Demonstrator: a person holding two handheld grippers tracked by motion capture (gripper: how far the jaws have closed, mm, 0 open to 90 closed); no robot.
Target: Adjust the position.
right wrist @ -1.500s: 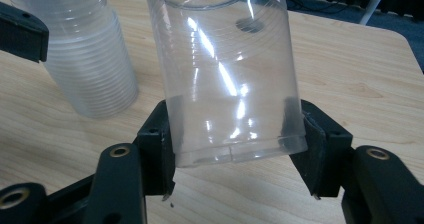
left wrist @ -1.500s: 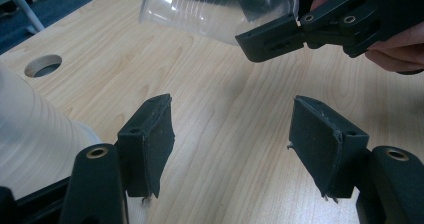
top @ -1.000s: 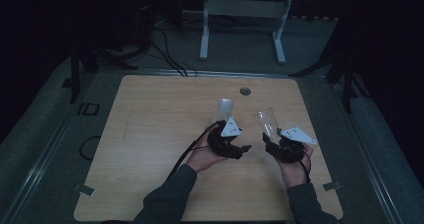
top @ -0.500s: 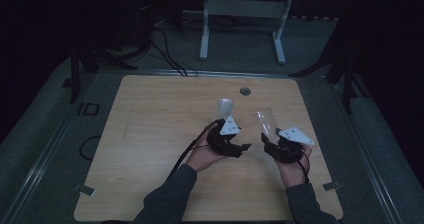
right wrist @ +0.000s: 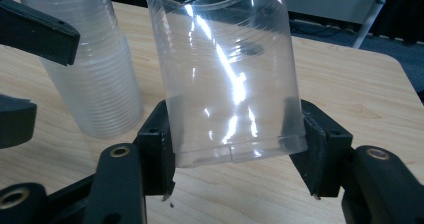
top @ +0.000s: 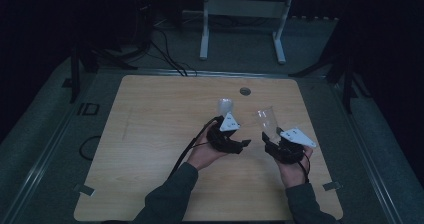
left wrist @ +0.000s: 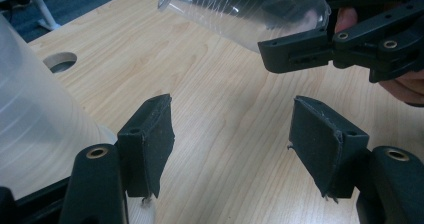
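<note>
On the wooden table (top: 150, 134) a stack of frosted plastic cups (top: 225, 105) stands upright. My left gripper (top: 231, 129) sits just in front of it. In the left gripper view the stack (left wrist: 35, 124) is outside the left jaw, and the left gripper (left wrist: 232, 116) is open with only bare table between its jaws. My right gripper (top: 274, 136) is shut on the base of a single clear cup (top: 265, 118), which leans up and away to the left. The right gripper view shows its pads (right wrist: 157, 144) pressing both sides of the cup (right wrist: 225, 74), with the stack (right wrist: 95, 84) beside it.
A round cable hole (top: 245, 91) lies in the table's far edge, behind the cups. A white metal frame (top: 240, 9) and cables (top: 170, 59) stand on the floor beyond the table. Bare wood stretches across the left half of the table.
</note>
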